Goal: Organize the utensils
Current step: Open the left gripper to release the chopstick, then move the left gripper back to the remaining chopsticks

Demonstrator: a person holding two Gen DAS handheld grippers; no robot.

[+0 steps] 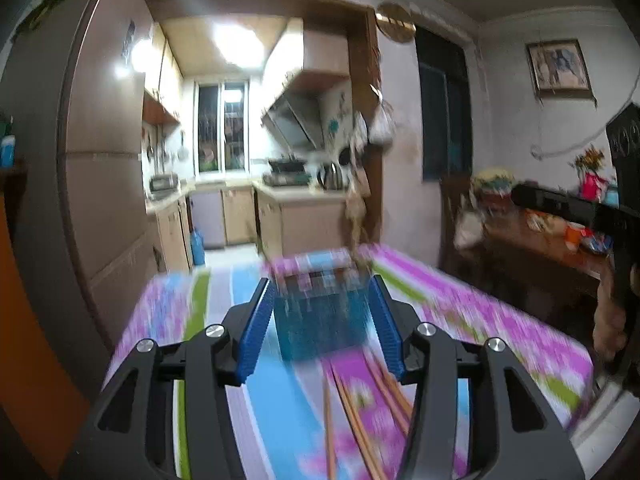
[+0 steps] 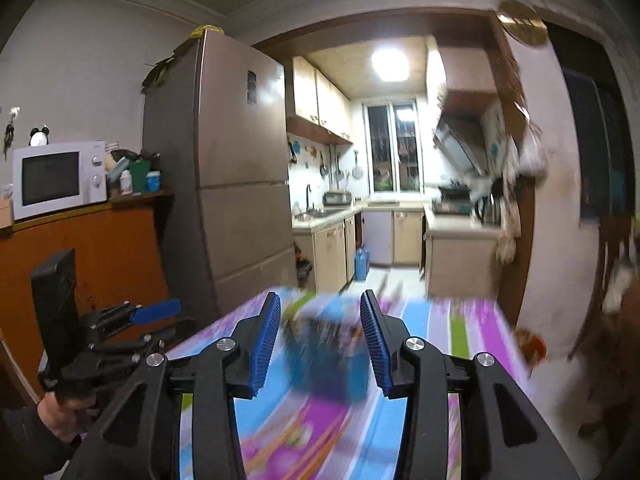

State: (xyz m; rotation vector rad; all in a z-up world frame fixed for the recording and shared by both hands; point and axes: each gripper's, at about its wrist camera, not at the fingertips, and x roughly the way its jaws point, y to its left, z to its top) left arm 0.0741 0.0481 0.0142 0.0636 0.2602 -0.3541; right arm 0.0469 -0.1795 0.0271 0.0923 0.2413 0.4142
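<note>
chopsticks (image 1: 360, 412): light, stiff, slippery wooden sticks below left gripper (image 1: 320, 300); pinch mid-length. blue basket (image 1: 320, 320) ahead. both grippers, right gripper (image 2: 320, 320) included, apart, empty.

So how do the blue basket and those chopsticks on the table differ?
The blue basket is a boxy mesh container standing upright; the chopsticks are thin wooden sticks lying flat. The basket sits farther away, the chopsticks closer to the camera. Both rest on the striped tablecloth and are motion-blurred.
</note>
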